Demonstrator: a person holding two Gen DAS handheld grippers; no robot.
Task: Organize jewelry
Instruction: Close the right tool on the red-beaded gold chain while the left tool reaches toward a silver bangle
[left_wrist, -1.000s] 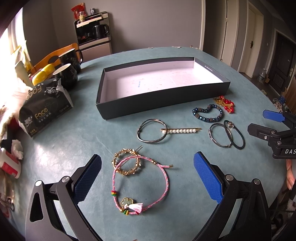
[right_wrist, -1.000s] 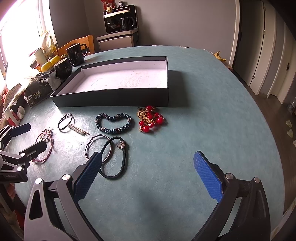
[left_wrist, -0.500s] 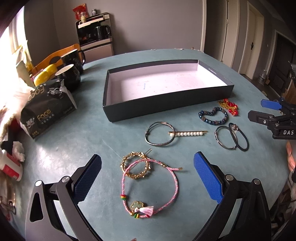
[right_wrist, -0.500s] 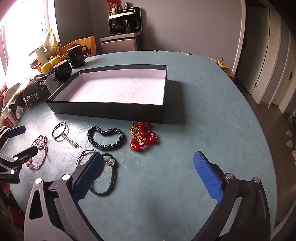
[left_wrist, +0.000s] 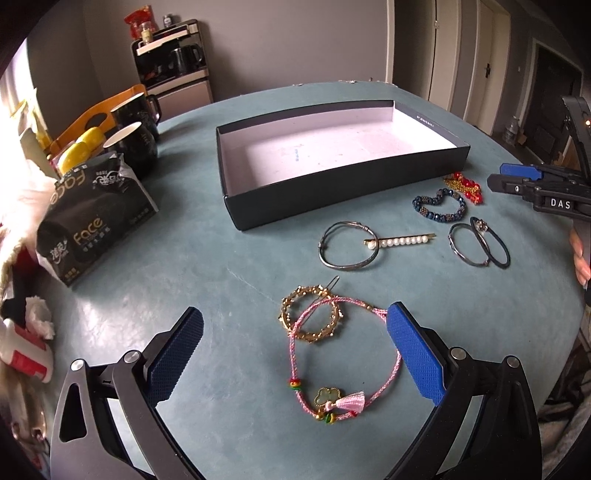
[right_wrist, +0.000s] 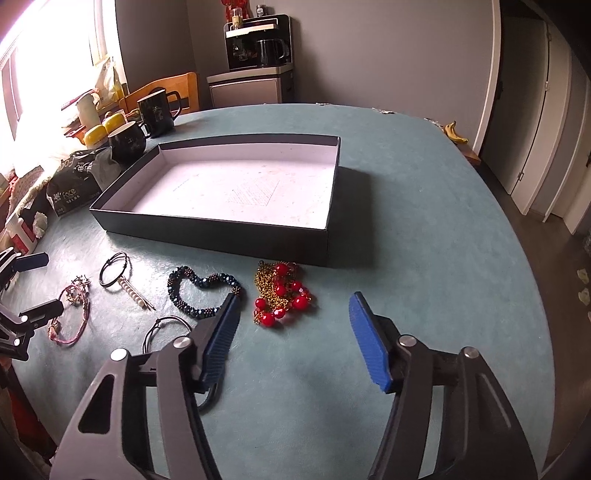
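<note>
With both tongs spread wide and empty, the right tongs should drop squarely over the red bead and gold chain piece at their 12 o'clock, pinching its bunched middle before lifting it into the dark box on the counter, while the left tongs straddle the pink cord bracelet.

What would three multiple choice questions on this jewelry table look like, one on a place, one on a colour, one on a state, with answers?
1. Where does the pearl hairpin lie?
A. in the box
B. across the silver bangle's rim
C. under the tissue pack

2. What colour are the big round beads on the gold chain?
A. red
B. white
C. green

3. What state is the box in?
A. lidded
B. full of jewelry
C. open, nothing inside

Answers: 1 B, its end overlaps the silver bangle; 2 A, red beads show in both views; 3 C, only its pale floor shows.
</note>
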